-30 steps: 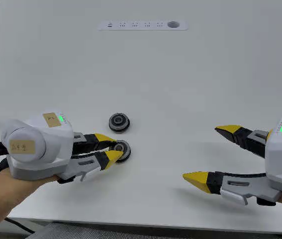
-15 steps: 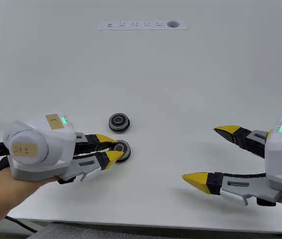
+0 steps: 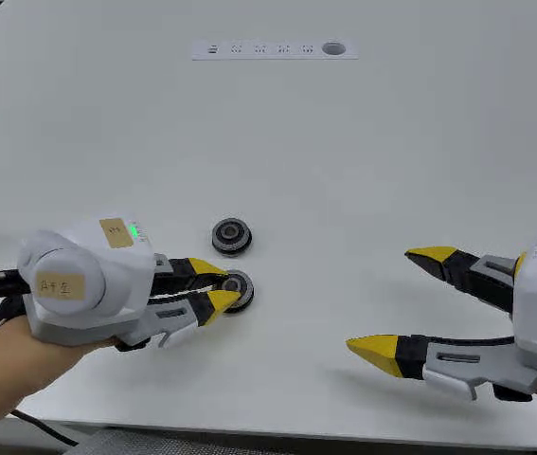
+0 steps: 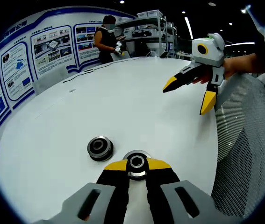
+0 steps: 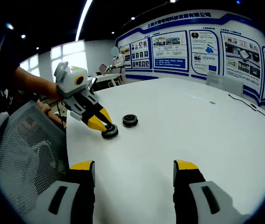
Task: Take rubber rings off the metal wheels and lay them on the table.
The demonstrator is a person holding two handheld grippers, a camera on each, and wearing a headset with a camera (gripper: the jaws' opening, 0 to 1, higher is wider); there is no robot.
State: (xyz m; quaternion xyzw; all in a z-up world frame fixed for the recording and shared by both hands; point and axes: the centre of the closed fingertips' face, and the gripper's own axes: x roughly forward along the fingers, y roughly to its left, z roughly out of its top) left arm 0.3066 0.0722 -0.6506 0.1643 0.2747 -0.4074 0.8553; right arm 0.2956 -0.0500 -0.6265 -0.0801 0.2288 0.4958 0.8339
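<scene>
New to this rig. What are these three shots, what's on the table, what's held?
No robot: a person holds a two-jaw gripper in each hand. The head view comes from a headset camera looking down at the table; each round view comes from a camera on one gripper. On the table lie two rubber-ringed metal wheels, plus a power strip farther back. The left gripper has its jaws closed on the near wheel; the far wheel lies free. The right gripper is open and empty.
</scene>
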